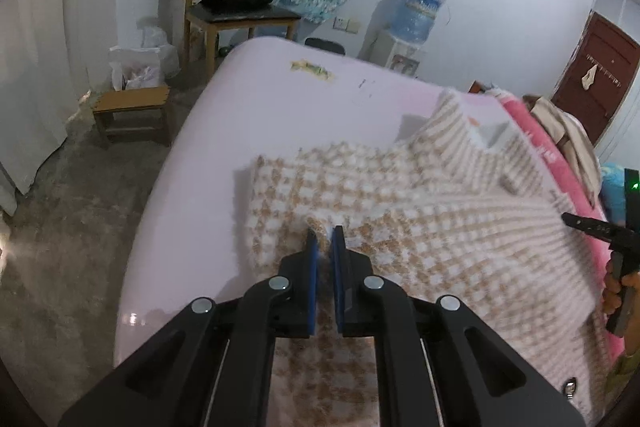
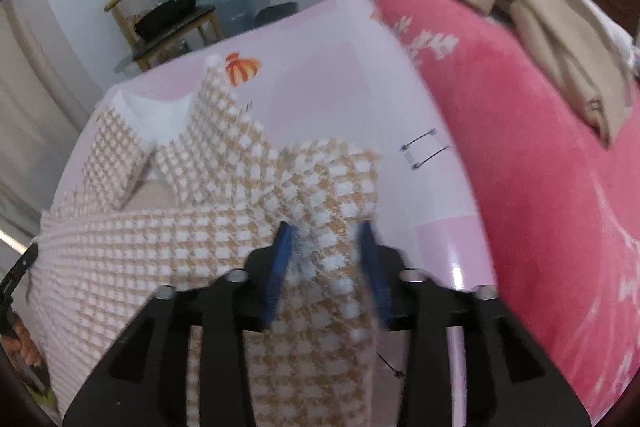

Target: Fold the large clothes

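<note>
Sweater [image 1: 400,211] spread on pink counter [image 1: 280,99]; soft, fluffy, limp. We see left tool [image 1: 325,239] pinching hem fold, right tool [image 2: 326,247] spread around bunched fabric. We'd grip edges.

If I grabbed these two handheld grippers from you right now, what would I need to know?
Left gripper: shut on a pinch of the checked sweater, near its edge.
Right gripper: fingers apart with bunched sweater fabric between them; not clamped, motion-blurred.
The sweater lies spread on the pink table; one sleeve seems folded across the body.
Left to do: probably close the right grip, fold the body over and flatten it.
</note>
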The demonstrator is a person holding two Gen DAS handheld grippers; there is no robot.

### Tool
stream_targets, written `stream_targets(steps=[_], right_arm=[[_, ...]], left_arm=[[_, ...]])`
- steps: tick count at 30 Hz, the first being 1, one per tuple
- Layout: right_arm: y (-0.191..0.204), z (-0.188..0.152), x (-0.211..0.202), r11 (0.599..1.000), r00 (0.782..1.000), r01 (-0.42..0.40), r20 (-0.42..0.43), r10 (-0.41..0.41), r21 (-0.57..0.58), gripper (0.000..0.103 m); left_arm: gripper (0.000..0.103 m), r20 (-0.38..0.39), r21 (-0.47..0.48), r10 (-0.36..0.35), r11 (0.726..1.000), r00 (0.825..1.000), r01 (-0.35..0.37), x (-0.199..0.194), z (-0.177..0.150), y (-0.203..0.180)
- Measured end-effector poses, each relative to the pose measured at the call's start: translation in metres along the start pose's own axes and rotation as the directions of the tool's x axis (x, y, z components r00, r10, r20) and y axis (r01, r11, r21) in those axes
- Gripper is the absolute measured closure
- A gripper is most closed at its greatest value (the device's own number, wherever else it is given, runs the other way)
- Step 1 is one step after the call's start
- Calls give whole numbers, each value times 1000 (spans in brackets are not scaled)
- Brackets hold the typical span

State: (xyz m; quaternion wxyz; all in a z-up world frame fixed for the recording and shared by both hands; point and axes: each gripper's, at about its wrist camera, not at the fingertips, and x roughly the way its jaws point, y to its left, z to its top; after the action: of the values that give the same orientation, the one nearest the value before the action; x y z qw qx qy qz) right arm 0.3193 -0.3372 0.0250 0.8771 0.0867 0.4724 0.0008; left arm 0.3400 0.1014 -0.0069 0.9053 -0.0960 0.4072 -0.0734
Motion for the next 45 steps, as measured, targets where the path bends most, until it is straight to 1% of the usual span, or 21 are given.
stream_targets(steps=[3,5,7,9,10,11,12,14,15,18,19,22,27,30,32,34,36,38,41,43,45], right_arm=[[-1,2,-13,1000,1000,17,5,-17,-17,44],[-4,1,-28,1000,999,13,41,-12,-23,43],[-9,-1,-51,1000,995,12,100,-9,-22,40],[-12,-4,-72,1000,989,-5,150,8,-20,40],[-12,-6,-78,1000,986,-16,165,20,-24,41],[-9,-6,-81,999,985,-32,169,37,-35,43],[-2,-7,-80,995,985,-66,153,76,-68,52],[12,-7,-68,989,989,-91,106,104,-119,63],[19,-8,-55,986,993,-78,72,90,-147,71],[21,-8,-11,987,1000,7,-4,-7,-161,89],[16,-7,5,989,1000,18,-18,-21,-147,95],[6,2,8,996,999,-33,-16,32,-82,98],[13,13,-2,995,1000,12,25,-10,-101,94],[9,12,22,995,1000,30,-2,-30,-100,94],[16,15,16,993,998,60,-17,-62,-106,94],[29,14,1,991,997,72,-19,-74,-113,82],[47,6,-23,989,1000,14,5,-13,-150,75],[79,-13,-48,970,997,-56,33,66,-235,66],[124,-47,-57,921,983,-180,-32,180,-346,63],[141,-65,-41,902,978,-210,-89,190,-378,63],[146,-82,-16,906,981,-180,-136,138,-382,63]], left_arm=[[92,1,-34,-23,999,1000,23,-4,1,5],[85,4,-53,-21,998,1000,21,-13,3,9],[73,59,-58,32,998,998,-29,-31,4,14],[73,112,-44,35,999,993,-30,-49,4,11],[73,143,-26,-2,1000,990,5,-59,5,6],[73,158,6,-53,999,986,53,-67,4,-3],[73,151,36,-92,995,984,88,-68,4,-10],[73,83,115,-152,983,985,142,-60,0,-33],[73,45,138,-146,981,988,138,-52,-3,-40],[73,-91,163,15,987,996,0,-11,-19,-46],[72,-76,142,-8,990,997,19,-11,-22,-43],[72,-63,152,-10,988,998,20,-15,-24,-43],[72,-61,156,-10,988,998,20,-15,-25,-44],[72,-51,154,-12,988,999,19,-12,-25,-42],[72,-46,149,-21,989,999,27,-16,-28,-39],[71,-46,148,-30,988,998,37,-21,-28,-35],[71,-27,162,-33,986,999,37,-32,-27,-37],[71,0,185,-87,979,996,85,-45,-27,-44],[70,-13,238,-151,960,988,150,-55,-32,-61],[69,-65,256,-123,957,990,135,-45,-40,-68],[69,-122,254,-74,962,990,103,-28,-49,-68]])
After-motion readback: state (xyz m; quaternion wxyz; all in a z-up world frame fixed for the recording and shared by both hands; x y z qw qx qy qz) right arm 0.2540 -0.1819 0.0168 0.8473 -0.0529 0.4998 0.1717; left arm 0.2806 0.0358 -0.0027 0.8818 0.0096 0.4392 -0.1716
